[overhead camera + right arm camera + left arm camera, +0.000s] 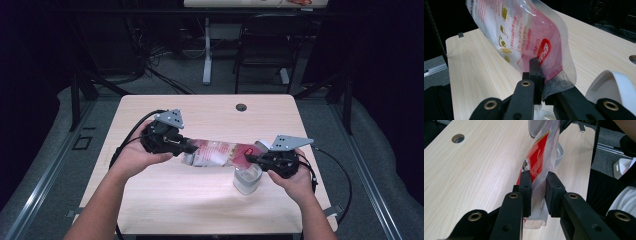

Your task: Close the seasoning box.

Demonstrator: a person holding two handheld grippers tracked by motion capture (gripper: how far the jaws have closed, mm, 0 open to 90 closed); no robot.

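Overhead, both ends of the plastic pouch (220, 154) are pinched, left hand-held gripper (186, 146) and right hand-held gripper (251, 159); a white cup (610, 86) sits beside the right one.

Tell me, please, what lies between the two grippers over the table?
In the high view, the red-and-clear plastic bag spans the stretch between the left gripper and the right gripper, each clamped on one end. A clear cup stands just below the right end.

Pale wooden surface (150, 195) with a round cable hole (241, 107) near its far edge; beyond it a dark chair (265, 45) beside a white desk leg (207, 50)
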